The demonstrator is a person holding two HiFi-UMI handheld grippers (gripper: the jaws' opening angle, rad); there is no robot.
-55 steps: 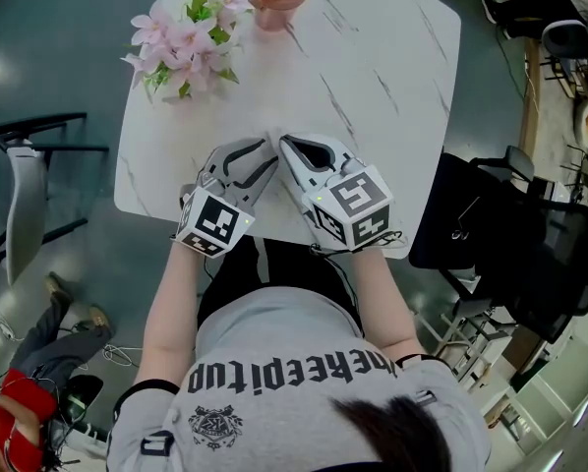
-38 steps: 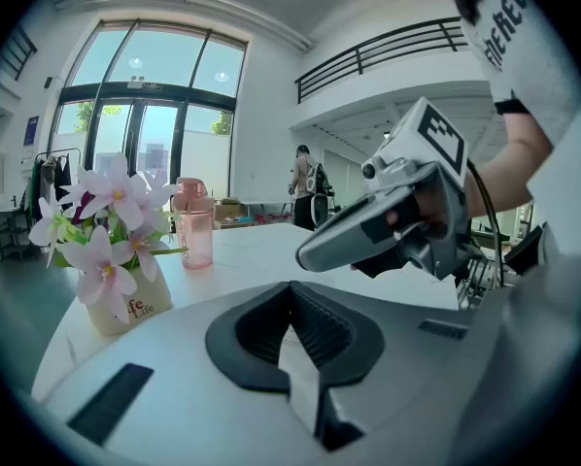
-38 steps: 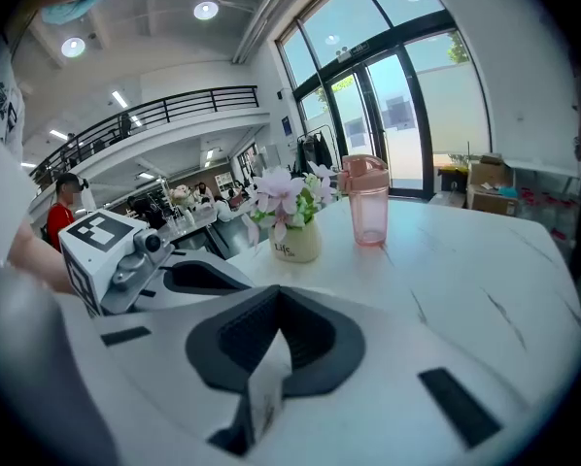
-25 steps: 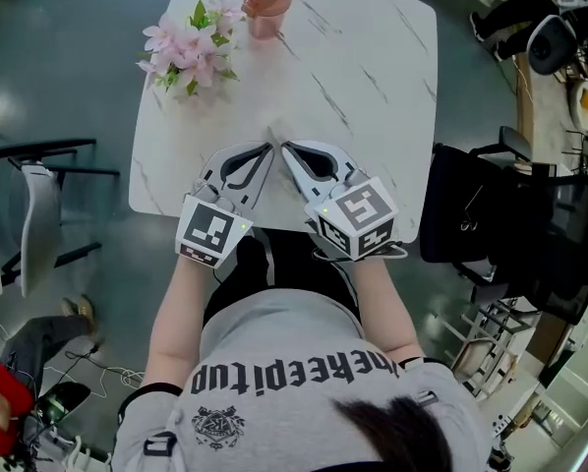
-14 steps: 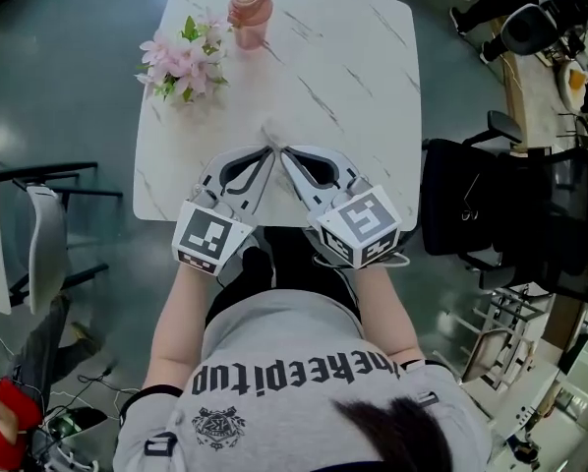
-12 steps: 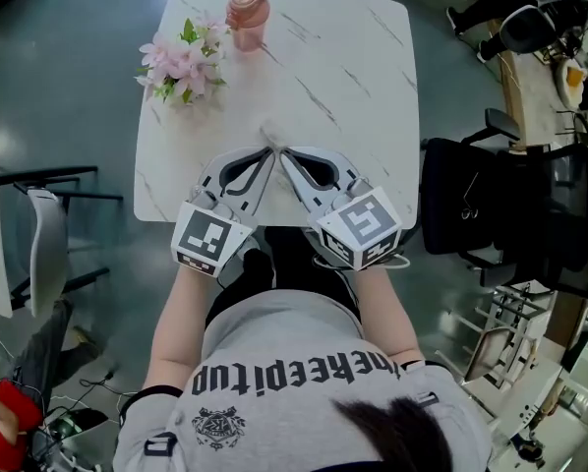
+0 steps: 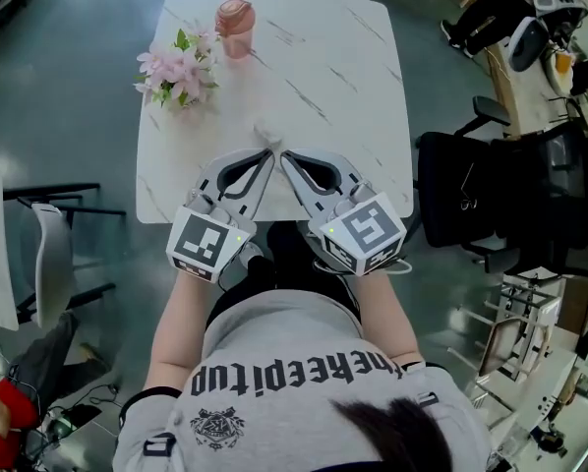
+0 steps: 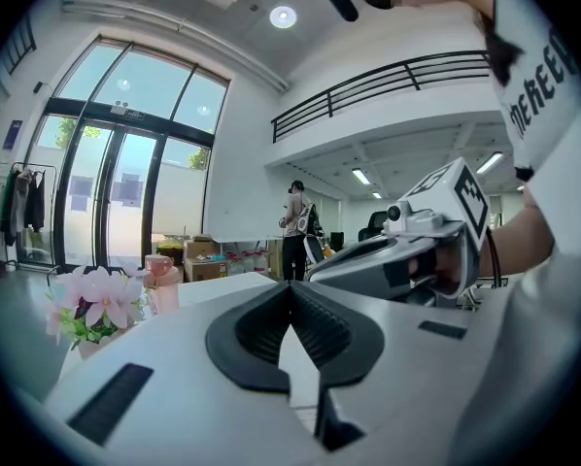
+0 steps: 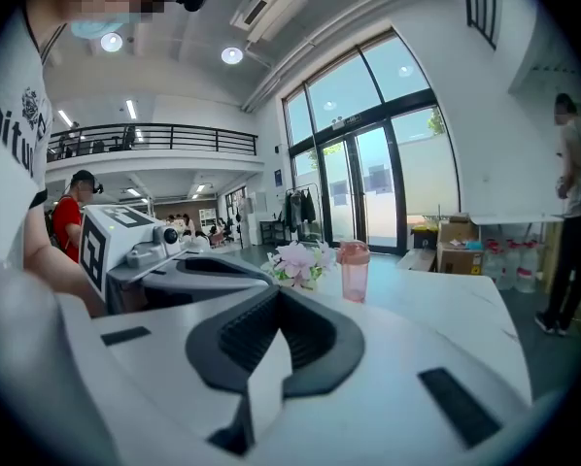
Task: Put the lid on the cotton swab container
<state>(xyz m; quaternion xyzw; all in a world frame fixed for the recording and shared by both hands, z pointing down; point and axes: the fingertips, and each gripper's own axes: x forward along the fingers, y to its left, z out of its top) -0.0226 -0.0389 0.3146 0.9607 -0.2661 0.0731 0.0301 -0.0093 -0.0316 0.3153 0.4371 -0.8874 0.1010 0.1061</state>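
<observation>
While left claw [image 7: 268, 153], right claw [image 7: 283, 154] stay shut — table [image 7: 323, 57] recedes

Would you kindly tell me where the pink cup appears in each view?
Head view: pink cup top, left of centre.
Left gripper view: cup mid-left, right of flowers.
Right gripper view: cup centre, right of flowers.
Shared landmark: the pink flowers beside it.

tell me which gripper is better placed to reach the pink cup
Probably right: the right gripper points nearly straight at the pink cup, flowers off to one side. The left gripper aims to the cup's right. Both are shut and empty.
</observation>
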